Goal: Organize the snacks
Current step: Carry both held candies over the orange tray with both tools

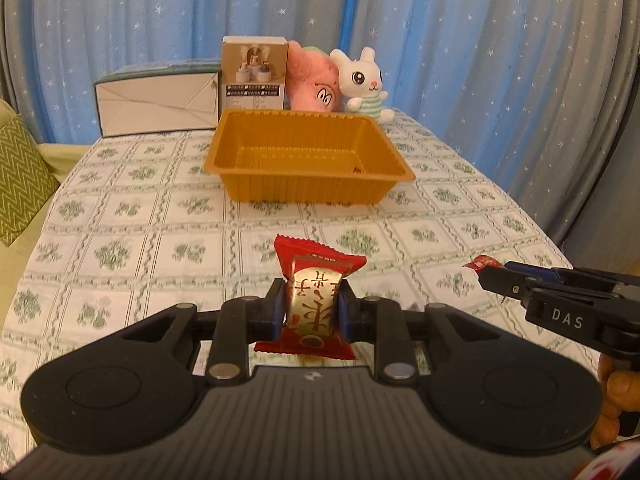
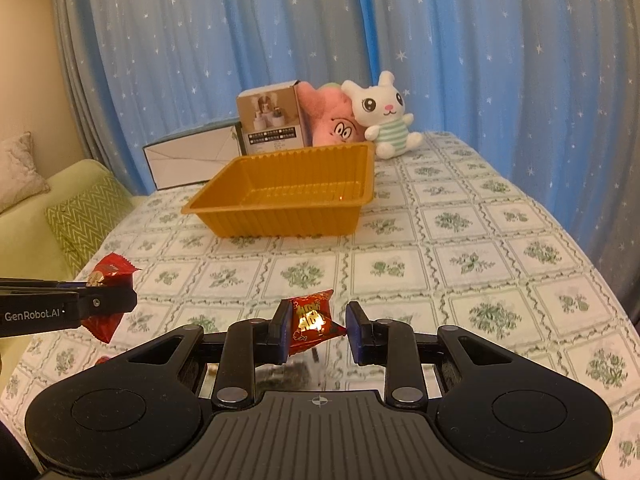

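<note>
Left gripper [image 1: 312, 308] clamps a red-and-gold crinkled snack packet [image 1: 314, 300]; right gripper [image 2: 317, 330] holds a small red foil candy [image 2: 314, 320] against one finger, jaws parted.

Before me is a table [image 1: 160, 240] under a white cloth [image 2: 460, 248] with green flower squares. On it stands an orange tray [image 1: 310, 190] (its inside looks bare). Behind the tray I see a flat white box [image 1: 156, 106], a small upright box [image 1: 255, 76], a pink plush [image 1: 312, 84] and a white bunny [image 1: 362, 86].
</note>
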